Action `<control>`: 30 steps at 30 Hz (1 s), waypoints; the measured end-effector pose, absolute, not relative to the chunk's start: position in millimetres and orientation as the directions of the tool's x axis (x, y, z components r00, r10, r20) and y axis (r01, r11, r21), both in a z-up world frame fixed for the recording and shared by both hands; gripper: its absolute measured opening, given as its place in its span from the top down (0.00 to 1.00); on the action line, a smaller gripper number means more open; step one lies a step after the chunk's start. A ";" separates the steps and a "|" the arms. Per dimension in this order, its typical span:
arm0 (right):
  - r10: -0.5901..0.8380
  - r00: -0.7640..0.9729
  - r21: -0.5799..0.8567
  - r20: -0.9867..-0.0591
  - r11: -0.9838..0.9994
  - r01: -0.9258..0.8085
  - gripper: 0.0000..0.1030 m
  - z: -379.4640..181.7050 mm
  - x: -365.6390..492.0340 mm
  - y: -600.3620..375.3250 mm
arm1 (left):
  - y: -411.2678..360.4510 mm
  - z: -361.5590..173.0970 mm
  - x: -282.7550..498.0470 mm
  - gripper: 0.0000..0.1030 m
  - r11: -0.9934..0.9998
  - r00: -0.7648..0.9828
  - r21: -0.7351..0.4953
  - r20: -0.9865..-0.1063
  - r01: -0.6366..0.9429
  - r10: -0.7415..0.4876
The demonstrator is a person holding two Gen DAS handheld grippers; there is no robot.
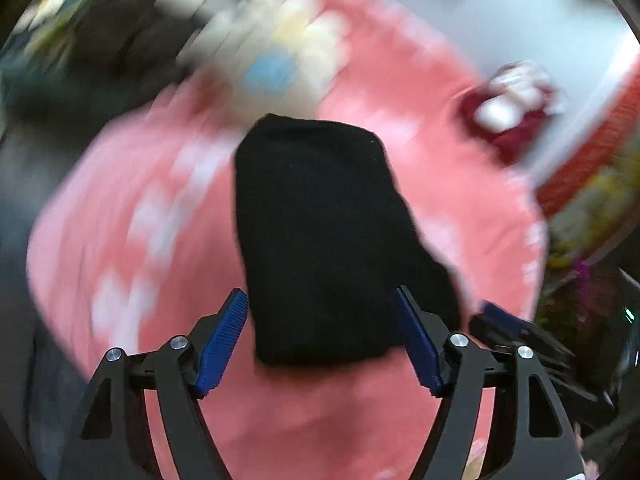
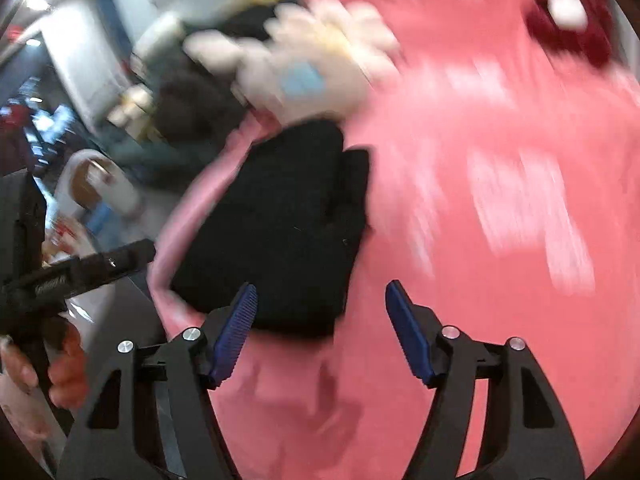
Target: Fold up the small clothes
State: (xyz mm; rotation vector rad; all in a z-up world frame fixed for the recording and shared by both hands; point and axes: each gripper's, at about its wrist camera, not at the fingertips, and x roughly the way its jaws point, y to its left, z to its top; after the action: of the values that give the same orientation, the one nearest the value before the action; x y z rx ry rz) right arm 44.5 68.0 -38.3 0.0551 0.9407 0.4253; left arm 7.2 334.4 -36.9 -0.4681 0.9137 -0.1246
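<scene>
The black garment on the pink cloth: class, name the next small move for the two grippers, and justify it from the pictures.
Probably draw both grippers back. The black garment already lies as a compact folded bundle on the pink cloth, and the left gripper and right gripper both stand open, pressing nothing.

Black garment (image 1: pixel 320 232) on pink blanket (image 1: pixel 420 120)

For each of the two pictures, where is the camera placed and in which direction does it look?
Left wrist: on the left gripper, looking down over its open blue pads at a black garment on pink cloth.
Right wrist: on the right gripper, open, looking down likewise; a hand shows at left.
Shared: black garment, pink cloth.
</scene>
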 end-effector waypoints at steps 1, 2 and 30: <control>0.378 0.490 0.243 -0.785 0.917 -0.317 0.37 -53.9 35.4 57.6 | 337.3 -64.3 -3.0 0.34 0.887 0.578 -0.442 -0.763 -0.136 -0.291; 0.370 0.471 0.248 -0.801 0.921 -0.301 0.37 -67.8 25.3 47.2 | 338.8 -81.7 -13.8 0.34 0.882 0.564 -0.444 -0.773 -0.157 -0.289; 0.470 0.206 0.426 -0.859 0.877 -0.225 0.78 -171.5 135.1 126.6 | 370.3 -189.3 50.3 0.38 0.648 0.434 -0.614 -0.785 -0.452 -0.442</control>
State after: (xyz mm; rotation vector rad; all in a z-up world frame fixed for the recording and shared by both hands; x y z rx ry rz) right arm 135.1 126.6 -171.5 0.2259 1.2767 0.4895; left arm 50.3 370.3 -189.3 -0.9221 1.1694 0.0074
